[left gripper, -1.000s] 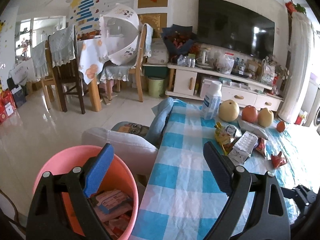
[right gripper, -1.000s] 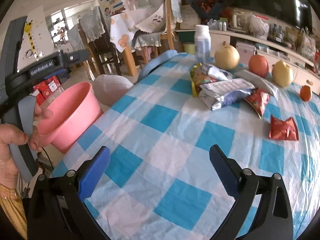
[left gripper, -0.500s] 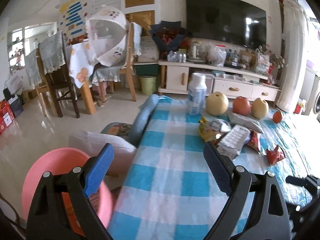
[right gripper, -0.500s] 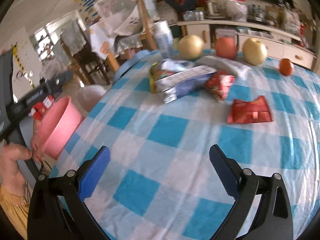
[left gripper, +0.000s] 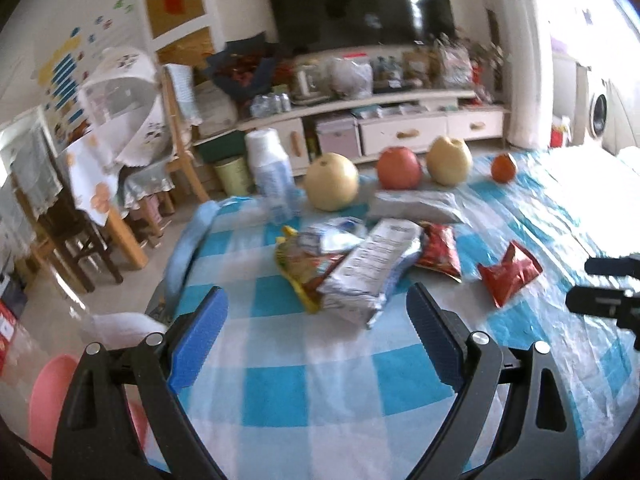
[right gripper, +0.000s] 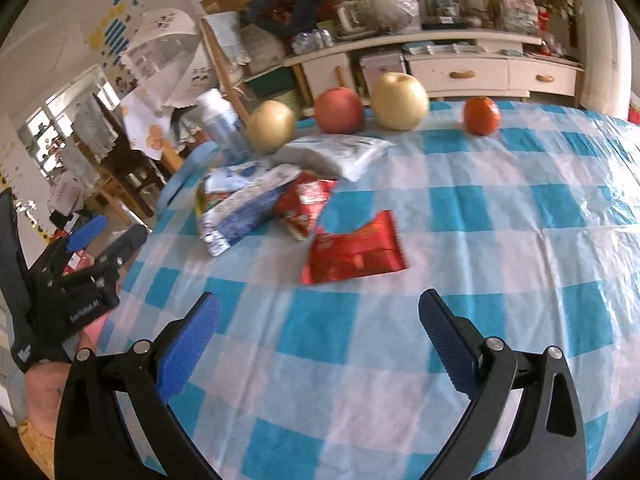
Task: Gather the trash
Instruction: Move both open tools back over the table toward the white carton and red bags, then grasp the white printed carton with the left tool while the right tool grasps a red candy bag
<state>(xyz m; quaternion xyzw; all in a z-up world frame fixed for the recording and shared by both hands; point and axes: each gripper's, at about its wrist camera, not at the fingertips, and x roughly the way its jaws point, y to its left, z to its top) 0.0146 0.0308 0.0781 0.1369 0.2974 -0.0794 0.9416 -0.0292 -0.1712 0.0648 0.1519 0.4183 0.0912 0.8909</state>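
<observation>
Both grippers are hanging wide apart and empty over the checked tablecloth (right gripper: 460,208), the right gripper (right gripper: 320,340) lining up on the red snack wrapper (right gripper: 354,250) just ahead, so this is looking like the approach before a pick; next comes dropping down to pinch its near edge. That wrapper is lying flat, long axis running left to right, torn end pointing left. The left gripper (left gripper: 316,332) is facing the silver packet (left gripper: 370,270), which is stretching from near-left to far-right, with the pink bin (left gripper: 52,400) waiting at near left.

A checked table (right gripper: 500,208) carries wrappers (right gripper: 352,252) heaped near a bottle (right gripper: 222,128); four fruits (right gripper: 400,100) line up beside that bottle.
</observation>
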